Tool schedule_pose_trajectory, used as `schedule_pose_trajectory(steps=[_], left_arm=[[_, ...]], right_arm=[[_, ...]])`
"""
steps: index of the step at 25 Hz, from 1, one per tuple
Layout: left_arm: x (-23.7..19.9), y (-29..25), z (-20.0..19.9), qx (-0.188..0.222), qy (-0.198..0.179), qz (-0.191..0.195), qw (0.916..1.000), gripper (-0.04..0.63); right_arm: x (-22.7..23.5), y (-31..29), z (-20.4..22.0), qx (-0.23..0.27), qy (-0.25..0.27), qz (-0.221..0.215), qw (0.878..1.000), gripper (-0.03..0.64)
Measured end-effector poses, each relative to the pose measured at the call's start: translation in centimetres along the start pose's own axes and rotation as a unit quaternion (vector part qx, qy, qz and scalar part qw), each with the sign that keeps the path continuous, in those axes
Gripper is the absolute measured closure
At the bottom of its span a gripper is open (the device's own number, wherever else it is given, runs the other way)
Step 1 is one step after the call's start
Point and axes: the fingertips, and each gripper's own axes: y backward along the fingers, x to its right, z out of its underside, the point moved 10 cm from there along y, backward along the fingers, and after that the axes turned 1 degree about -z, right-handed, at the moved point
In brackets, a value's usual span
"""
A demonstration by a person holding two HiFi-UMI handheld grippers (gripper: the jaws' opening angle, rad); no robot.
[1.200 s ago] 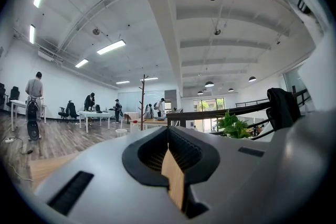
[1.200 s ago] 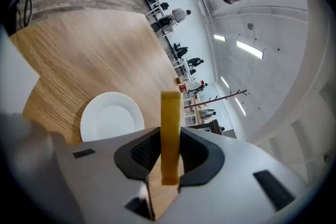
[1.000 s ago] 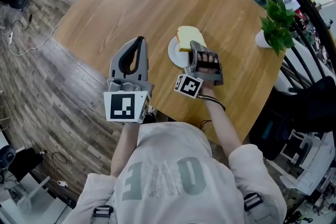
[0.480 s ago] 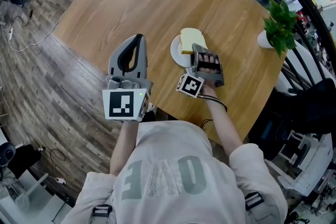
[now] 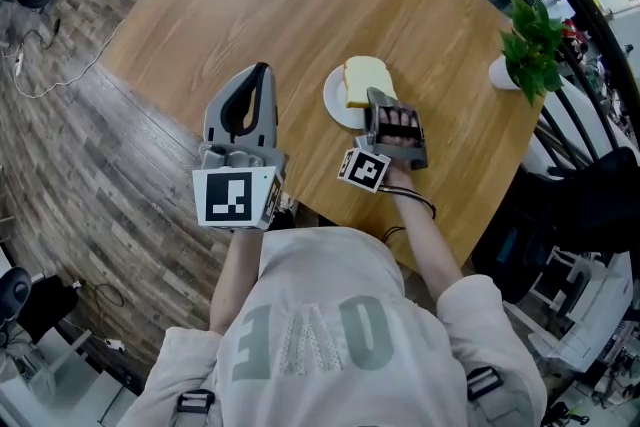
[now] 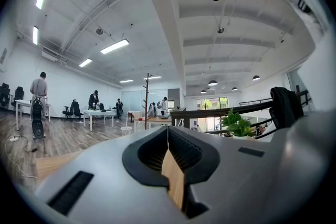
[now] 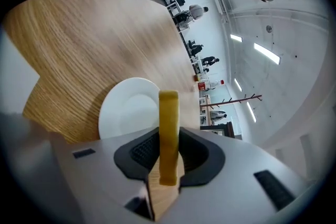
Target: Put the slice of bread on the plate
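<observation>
While the right gripper is holding the bread on edge, its jaws are standing narrowly apart, pressing on the slice's two faces near its lower end. The slice is hanging over the plate, toward the rim nearest the gripper. Whether it is touching the plate cannot be told. The plate is sitting on the worktop, near the person. The left gripper is hanging apart to the plate's left, its jaws together on nothing.

Judgement: the step in hand is laying the slice down. Doing it well is calling for moving the slice toward the plate's middle, tipping it flat and opening the jaws only once an edge is resting. Released upright at the rim, it is risking toppling onto the worktop. Soft crumb may be clinging to a pad, so a straight, slow withdrawal is advised.
</observation>
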Motion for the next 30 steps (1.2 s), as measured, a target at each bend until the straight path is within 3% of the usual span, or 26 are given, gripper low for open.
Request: schedule_pose_trajectory(steps=[7,10,14,19,26,30], left_arm=[[0.4,-0.1,-0.1,0.004,-0.001,0.003,1.0,0.584],[0.4,-0.1,0.0,0.004,-0.001,0.004,1.0,0.584],[0.2,0.1,0.0,0.005,0.002,0.001,1.0,0.584],[-0.1,0.5,-0.1,0.007,0.004,-0.004,1.0,0.584],[0.2,0.8,-0.2,0.014,0.005,-0.004,0.9999,0.584],[0.3,0.7,-0.7,0.02,0.0,-0.001,0.9998,0.584]], right_arm=[[-1.1,-0.5,-0.5,0.005,-0.058,-0.036,0.998,0.512],[-1.1,-0.7,-0.3,0.007,-0.076,-0.076,0.994,0.409],[-0.9,-0.7,0.1,0.015,-0.084,-0.108,0.991,0.4],[-0.1,0.2,0.1,0.036,-0.129,-0.151,0.979,0.357],[1.1,2.0,0.1,0.057,-0.148,-0.161,0.974,0.347],[3.4,3.4,0.0,0.08,-0.218,-0.165,0.959,0.339]])
